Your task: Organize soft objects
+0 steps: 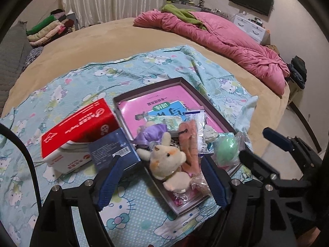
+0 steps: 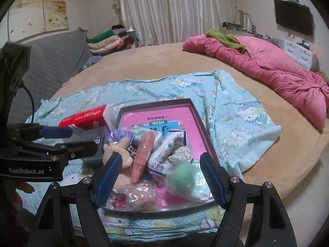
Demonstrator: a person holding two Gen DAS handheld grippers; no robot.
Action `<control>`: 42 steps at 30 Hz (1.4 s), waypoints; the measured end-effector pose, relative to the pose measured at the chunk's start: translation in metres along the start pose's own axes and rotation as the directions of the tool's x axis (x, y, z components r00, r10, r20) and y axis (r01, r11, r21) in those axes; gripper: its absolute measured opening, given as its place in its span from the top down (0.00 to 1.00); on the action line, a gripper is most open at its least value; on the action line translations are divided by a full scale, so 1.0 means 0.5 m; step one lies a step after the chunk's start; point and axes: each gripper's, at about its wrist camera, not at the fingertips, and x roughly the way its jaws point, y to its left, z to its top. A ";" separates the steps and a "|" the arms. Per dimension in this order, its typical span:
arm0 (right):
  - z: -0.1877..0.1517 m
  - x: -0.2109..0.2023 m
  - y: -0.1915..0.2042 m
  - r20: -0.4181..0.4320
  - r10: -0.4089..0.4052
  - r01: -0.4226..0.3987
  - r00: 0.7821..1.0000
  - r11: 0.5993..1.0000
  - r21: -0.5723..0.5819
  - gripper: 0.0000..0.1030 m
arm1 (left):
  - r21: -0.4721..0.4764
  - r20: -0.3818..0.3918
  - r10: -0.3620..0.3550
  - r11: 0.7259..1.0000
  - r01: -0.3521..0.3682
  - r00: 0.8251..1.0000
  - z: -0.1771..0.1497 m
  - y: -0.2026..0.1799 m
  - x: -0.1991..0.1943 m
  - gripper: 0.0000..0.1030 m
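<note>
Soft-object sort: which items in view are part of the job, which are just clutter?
Job items:
plush bunny
plush carrot
green ball in plastic wrap
purple fabric piece
shallow box tray

Lying about:
red tissue box
blue packet
pink quilt
folded clothes stack
wall TV

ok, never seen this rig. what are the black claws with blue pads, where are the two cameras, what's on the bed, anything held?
There is no robot arm: a person holds a two-finger gripper in each hand, each with a fisheye camera looking along its fingers. The left wrist view shows the left gripper; the right wrist view shows the right gripper. Both stand open and hold nothing. On the cartoon-cat printed blue sheet lies a shallow dark-rimmed tray with a pink book inside, piled with a cream plush animal, an orange plush carrot, a green fluffy ball in clear wrap and other small packets. Beside the tray sits a red and white tissue pack.
</note>
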 end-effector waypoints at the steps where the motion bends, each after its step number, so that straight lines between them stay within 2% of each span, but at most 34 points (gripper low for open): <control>1: 0.003 -0.006 0.003 0.005 0.000 0.000 1.000 1.000 0.007 0.23 | -0.005 0.004 0.006 1.000 -0.006 1.000 -0.002 0.004 -0.005 0.25; 10: 0.015 -0.051 0.052 0.028 0.014 -0.014 1.000 0.999 -0.030 0.22 | -0.036 0.014 0.062 0.997 -0.062 0.998 -0.031 0.038 -0.039 0.24; 14: 0.003 -0.067 0.079 0.023 0.028 -0.027 0.999 0.999 -0.039 0.22 | -0.056 0.012 0.111 0.992 -0.110 0.994 -0.063 0.047 -0.058 0.24; 24: -0.049 -0.094 0.105 0.012 0.012 -0.012 1.000 1.000 -0.027 0.22 | -0.090 -0.016 0.144 0.985 -0.145 0.989 -0.151 0.057 -0.085 0.24; 32: -0.086 -0.091 0.110 -0.045 0.003 -0.003 0.999 1.000 -0.006 0.22 | -0.122 -0.033 0.143 0.982 -0.146 0.989 -0.177 0.066 -0.082 0.24; 42: -0.100 -0.090 0.131 -0.045 -0.009 0.006 0.999 0.998 -0.055 0.22 | -0.120 -0.043 0.150 0.981 -0.154 0.988 -0.192 0.064 -0.079 0.24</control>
